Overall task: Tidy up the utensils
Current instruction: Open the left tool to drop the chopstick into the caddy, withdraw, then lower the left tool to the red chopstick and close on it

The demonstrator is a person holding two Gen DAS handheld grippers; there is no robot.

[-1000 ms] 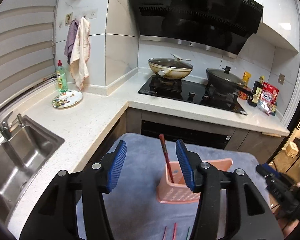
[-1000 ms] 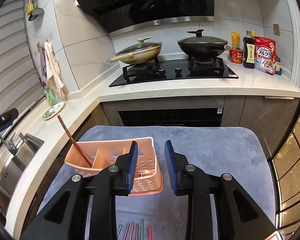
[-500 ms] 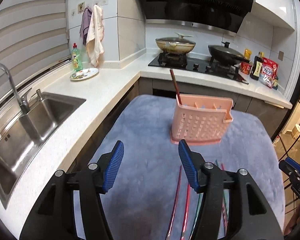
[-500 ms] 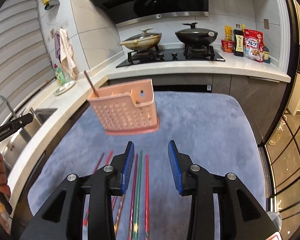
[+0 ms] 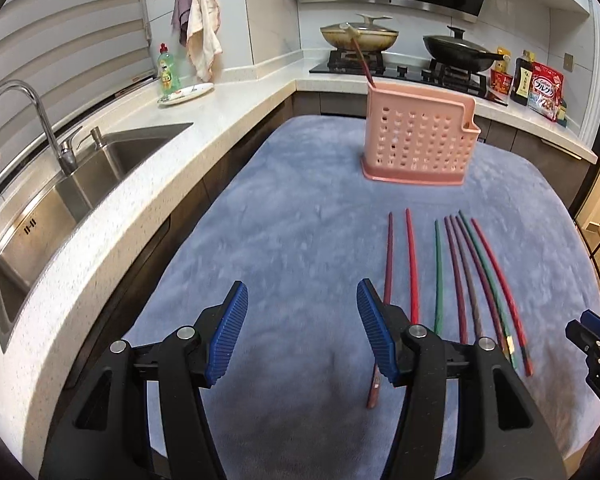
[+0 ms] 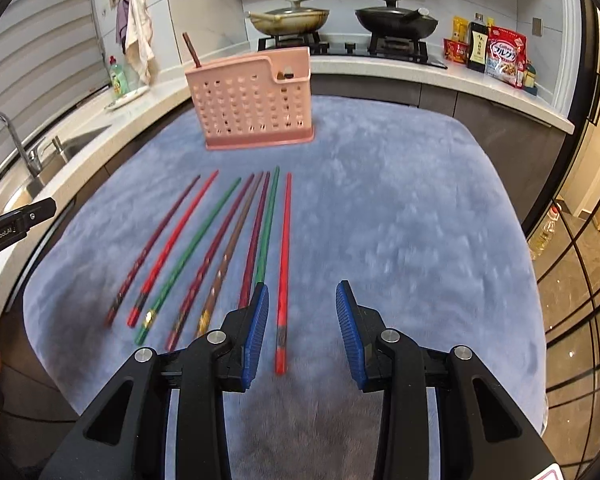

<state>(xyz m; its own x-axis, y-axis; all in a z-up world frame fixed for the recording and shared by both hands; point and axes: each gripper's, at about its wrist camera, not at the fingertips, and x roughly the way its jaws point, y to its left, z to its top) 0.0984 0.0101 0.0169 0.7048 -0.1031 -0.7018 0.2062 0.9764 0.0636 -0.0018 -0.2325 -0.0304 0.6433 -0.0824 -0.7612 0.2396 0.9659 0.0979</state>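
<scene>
We hold our left gripper [image 5: 302, 334] and right gripper [image 6: 302, 334] above the table [image 6: 400, 200], draped in a plush grey-blue cloth. Both stand released with nothing between their ribbed blue pads; the right gripper's jaws have just been opening. Eight slim, glossy chopsticks [image 6: 220, 248] in red, green, maroon and brown lie side by side on the nap, the rightmost red one [image 6: 284, 264] reaching between our right jaws. Beyond them stands a pink perforated plastic caddy [image 6: 256, 100] holding one dark chopstick [image 6: 191, 50], tilted.

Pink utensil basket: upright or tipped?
Upright: pink basket stands flat on the grey mat, one chopstick sticking out.
</scene>
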